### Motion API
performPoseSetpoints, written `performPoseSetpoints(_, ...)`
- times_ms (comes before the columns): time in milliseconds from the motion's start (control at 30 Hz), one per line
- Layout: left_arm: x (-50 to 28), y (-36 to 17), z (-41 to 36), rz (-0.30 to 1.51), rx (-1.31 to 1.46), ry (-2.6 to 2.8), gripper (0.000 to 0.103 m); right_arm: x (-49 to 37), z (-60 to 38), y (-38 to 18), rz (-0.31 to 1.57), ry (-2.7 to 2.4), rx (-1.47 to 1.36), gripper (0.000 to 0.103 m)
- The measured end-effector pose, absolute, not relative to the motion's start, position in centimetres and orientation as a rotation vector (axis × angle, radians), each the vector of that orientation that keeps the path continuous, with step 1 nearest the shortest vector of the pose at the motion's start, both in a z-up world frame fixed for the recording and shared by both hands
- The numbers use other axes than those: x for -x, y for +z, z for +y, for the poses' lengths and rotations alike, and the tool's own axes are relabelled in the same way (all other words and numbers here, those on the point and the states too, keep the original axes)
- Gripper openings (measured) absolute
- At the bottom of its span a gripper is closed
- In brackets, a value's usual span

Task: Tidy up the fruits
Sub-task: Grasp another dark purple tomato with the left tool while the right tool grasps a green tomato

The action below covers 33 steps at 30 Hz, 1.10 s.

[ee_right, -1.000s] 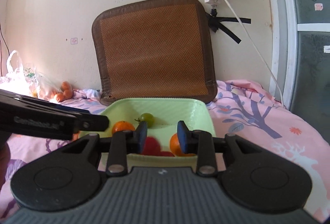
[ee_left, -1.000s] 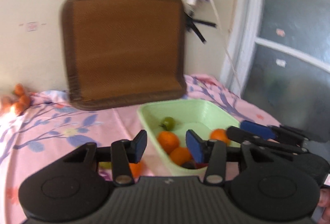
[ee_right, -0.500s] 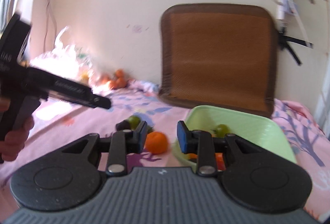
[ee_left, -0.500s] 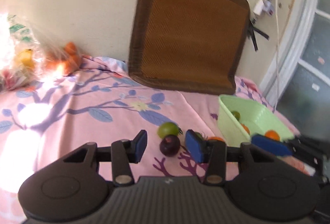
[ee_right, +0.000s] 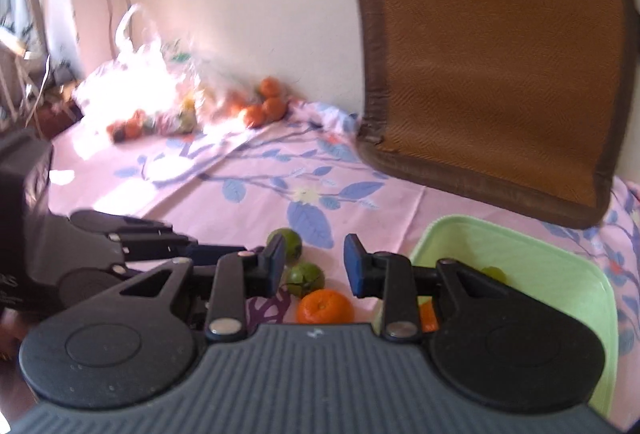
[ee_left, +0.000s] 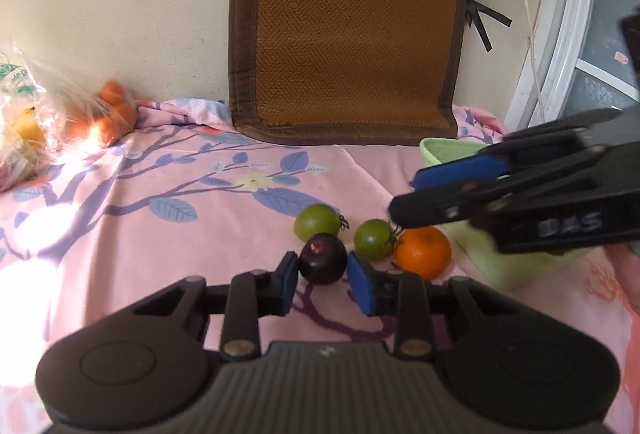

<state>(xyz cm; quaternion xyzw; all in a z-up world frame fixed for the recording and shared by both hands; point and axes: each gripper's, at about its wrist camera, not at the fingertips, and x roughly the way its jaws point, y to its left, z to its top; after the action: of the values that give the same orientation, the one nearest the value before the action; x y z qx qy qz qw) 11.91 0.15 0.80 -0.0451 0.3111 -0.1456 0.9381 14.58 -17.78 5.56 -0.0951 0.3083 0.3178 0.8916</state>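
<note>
— What do you have in front of your left gripper [ee_left: 323,283]?

— A dark purple round plum [ee_left: 323,264], lying on the pink floral cloth [ee_left: 132,202]. It sits right between my blue pads [ee_left: 362,288], which stand a little wider than the fruit; I cannot tell whether either one touches it.

— And the other fruit?

— Just beyond the plum lie two green round tomatoes: the farther green tomato [ee_left: 317,221] to its left, the nearer green tomato [ee_left: 375,239] to its right. Touching that nearer one is an orange round mandarin [ee_left: 423,252], close beside the pale green plastic tray [ee_left: 434,146].

— Where is your right gripper [ee_right: 314,267]?

— Above the cloth, jaws parted and holding nothing. In its own view the mandarin [ee_right: 325,307] shows low between the fingers, the green tomatoes just past it. The tray [ee_right: 560,258] lies to the right, with a green fruit and something orange inside, partly hidden behind my finger.

— Anything behind?

— A brown woven cushion [ee_left: 344,34] leans on the wall, and a clear plastic bag of oranges [ee_left: 100,110] sits far left.
</note>
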Motion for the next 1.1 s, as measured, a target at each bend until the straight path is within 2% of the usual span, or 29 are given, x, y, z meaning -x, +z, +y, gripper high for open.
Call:
performPoseSetpoints(333, -7.0, 0.7, 2.4, 0.635, 0.169, -0.287, 0.028, -16.9, -13.2, 1.9, 0.779, 0.699, 0.542, 0.035)
performPoseSetpoints(400, -6.5, 0.8, 2.5, 0.636, 0.179, -0.287, 0.028, -17.0, -13.2, 1.7, 0.759, 0.700, 0.556, 0.031)
performPoseSetpoints(667, -4.0, 1.8, 0.1, 0.617, 0.167, -0.391, 0.028, -11.0, -16.2, 4.1, 0.605, 0.719, 0.350, 0.030)
performPoseSetpoints(867, -3.3, 1.6, -5.1, 0.635, 0.100, -0.525, 0.028, -4.4, -22.2, 2.2, 0.552, 0.591, 0.225, 0.030)
performPoseSetpoints(1100, -3.4, 1.2, -11.1, 0.642, 0.013, -0.613, 0.028, -1.8, -29.5, 0.1, 0.554, 0.346, 0.053, 0.030)
